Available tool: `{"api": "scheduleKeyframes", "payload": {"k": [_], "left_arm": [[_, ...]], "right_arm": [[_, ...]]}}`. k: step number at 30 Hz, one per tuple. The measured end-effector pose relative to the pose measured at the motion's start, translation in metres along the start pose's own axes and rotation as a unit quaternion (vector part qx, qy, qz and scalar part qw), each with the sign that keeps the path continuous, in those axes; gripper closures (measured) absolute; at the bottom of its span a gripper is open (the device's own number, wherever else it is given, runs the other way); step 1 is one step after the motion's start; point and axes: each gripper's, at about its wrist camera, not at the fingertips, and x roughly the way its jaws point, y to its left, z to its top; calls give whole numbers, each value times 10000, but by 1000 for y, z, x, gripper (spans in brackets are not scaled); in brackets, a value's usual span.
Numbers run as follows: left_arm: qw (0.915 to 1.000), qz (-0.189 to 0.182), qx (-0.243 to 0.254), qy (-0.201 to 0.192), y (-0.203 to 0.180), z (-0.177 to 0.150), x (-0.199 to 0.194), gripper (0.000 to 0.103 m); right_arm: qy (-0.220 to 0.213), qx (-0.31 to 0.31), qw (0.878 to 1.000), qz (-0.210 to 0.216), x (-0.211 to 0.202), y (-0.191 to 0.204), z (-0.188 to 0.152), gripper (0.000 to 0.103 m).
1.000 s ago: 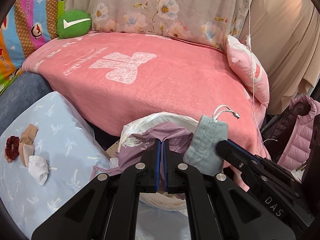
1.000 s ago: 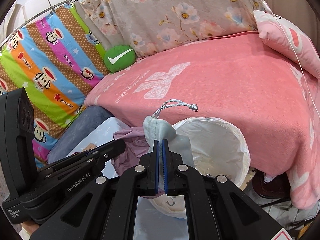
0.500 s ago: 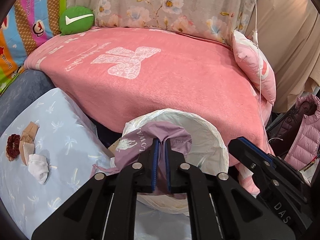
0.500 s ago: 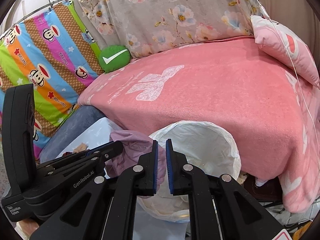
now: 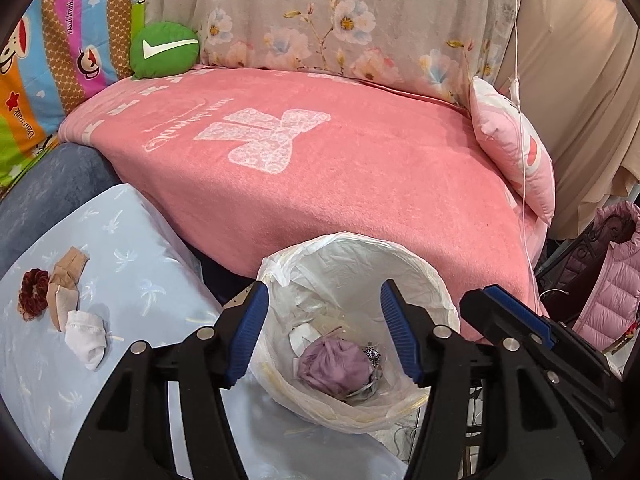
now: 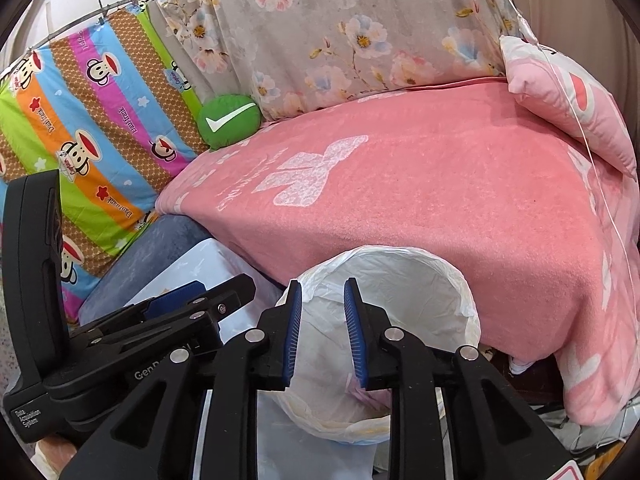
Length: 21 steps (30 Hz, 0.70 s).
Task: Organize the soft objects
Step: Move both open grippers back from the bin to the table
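A bin lined with a white bag (image 5: 416,258) (image 6: 452,280) stands against the pink bed. At its bottom lies a crumpled purple cloth (image 5: 334,364) with a small patterned scrap beside it. My left gripper (image 5: 322,334) hangs open over the bin, nothing between its blue pads. My right gripper (image 6: 322,330) is open too, above the bin's near rim; its fingers (image 5: 516,316) show at the right of the left wrist view. On the light blue pillow (image 5: 132,264) to the left lie a white sock (image 5: 86,338), a tan stocking (image 5: 64,286) and a dark red scrunchie (image 5: 34,294).
A pink blanket (image 5: 320,168) covers the bed behind the bin, with a green check-mark cushion (image 5: 164,54) at the back left and a pink pillow (image 5: 516,156) at the right. A pink puffer jacket (image 5: 612,292) hangs at far right. A thin white cord (image 5: 520,120) dangles down.
One second ago the left gripper was shut on the purple cloth and the right on a grey drawstring pouch. Both have opened. The purple cloth now lies in the bin; the pouch is out of sight.
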Motion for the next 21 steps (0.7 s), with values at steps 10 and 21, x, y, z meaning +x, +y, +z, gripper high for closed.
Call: {"api": "scheduleKeyframes", "payload": {"k": [10, 21], "left_arm": [[9999, 26, -125, -62, 11, -1, -6, 47], [9985, 252, -472, -132, 49, -14, -16, 47]], "right_arm": [[75, -103, 9999, 68, 3, 5, -1, 79], [241, -354, 9988, 217, 18, 37, -8, 74]]}}
